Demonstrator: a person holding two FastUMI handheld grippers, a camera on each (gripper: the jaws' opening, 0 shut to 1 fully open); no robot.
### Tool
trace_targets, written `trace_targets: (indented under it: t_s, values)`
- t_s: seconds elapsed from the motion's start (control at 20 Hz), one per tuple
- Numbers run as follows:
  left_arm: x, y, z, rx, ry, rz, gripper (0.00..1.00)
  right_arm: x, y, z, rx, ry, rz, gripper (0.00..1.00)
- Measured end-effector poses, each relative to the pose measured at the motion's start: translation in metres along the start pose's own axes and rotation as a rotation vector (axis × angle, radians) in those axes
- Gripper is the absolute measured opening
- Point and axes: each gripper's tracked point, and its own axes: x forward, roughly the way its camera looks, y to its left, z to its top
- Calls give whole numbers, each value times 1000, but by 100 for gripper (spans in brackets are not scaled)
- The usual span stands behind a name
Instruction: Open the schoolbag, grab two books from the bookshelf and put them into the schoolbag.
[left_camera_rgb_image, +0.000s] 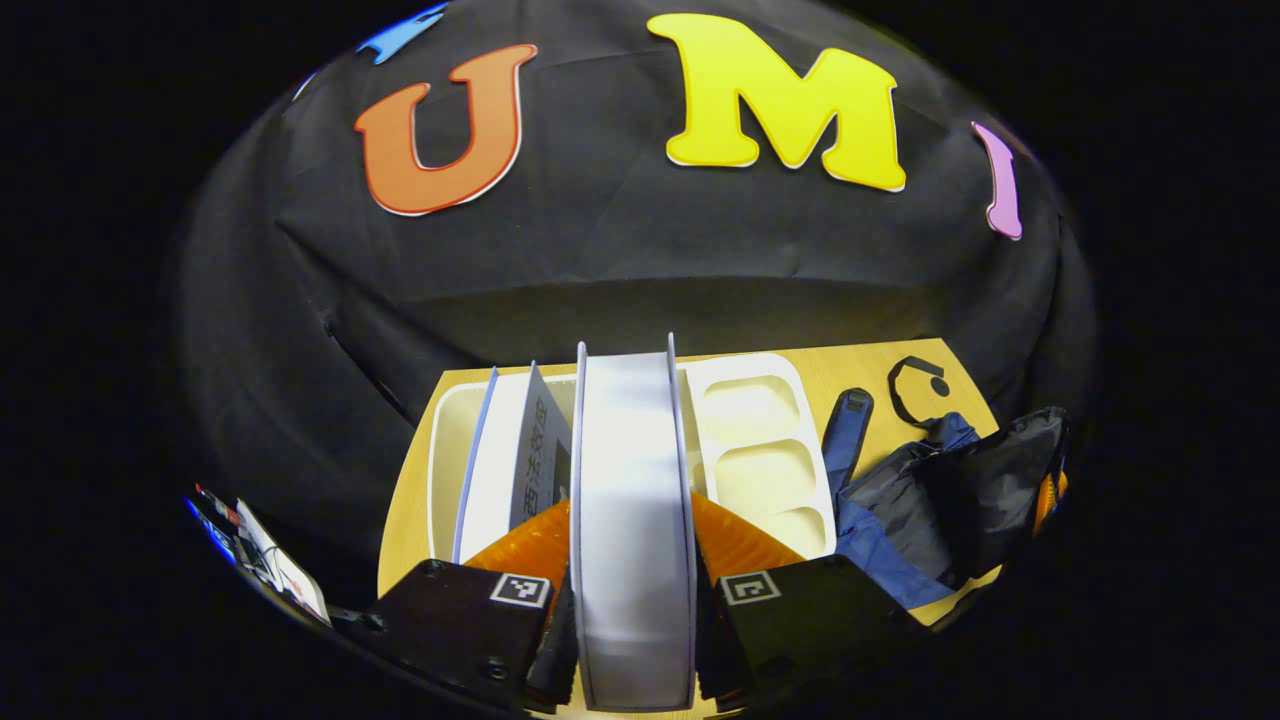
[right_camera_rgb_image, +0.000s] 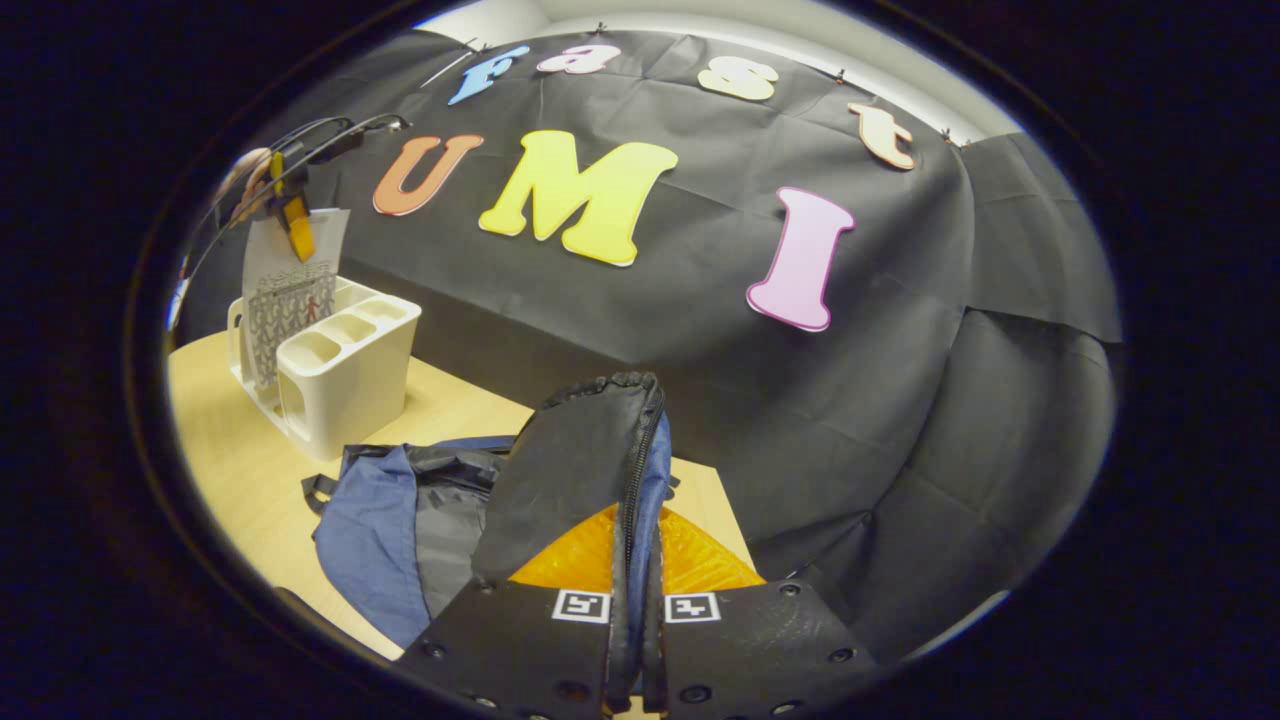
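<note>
Book (left_camera_rgb_image: 634, 520) clamped upright by left gripper (left_camera_rgb_image: 634, 600) above white bookshelf (left_camera_rgb_image: 760, 440), schoolbag (right_camera_rgb_image: 420, 500) flap edge (right_camera_rgb_image: 600, 450) pinched by right gripper (right_camera_rgb_image: 632, 610), bag beside bookshelf.

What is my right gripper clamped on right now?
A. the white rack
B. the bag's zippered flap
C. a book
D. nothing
B: in the right gripper view, the right gripper pinches the bag's zippered flap upright between its fingers, while the left gripper holds the book.
</note>
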Motion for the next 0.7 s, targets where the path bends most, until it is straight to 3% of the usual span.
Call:
trace_targets:
  t_s: [0.3,0.45,0.5,0.65,0.7]
  values:
    - [-36,3,-40,-74,-58,-26,47,4,6,-6,22,28,-7,5]
    - [-54,-1,-58,-147,-85,-92,47,6,7,-7,27,39,-11,8]
    - [-60,-5,-65,-167,-83,-124,51,5,7,-9,37,41,-12,5]
    - [-73,-10,-84,-191,-78,-177,47,4,9,-16,83,56,-12,5]
    - [-75,-12,-91,-210,-75,-194,51,5,9,-19,91,62,-16,5]
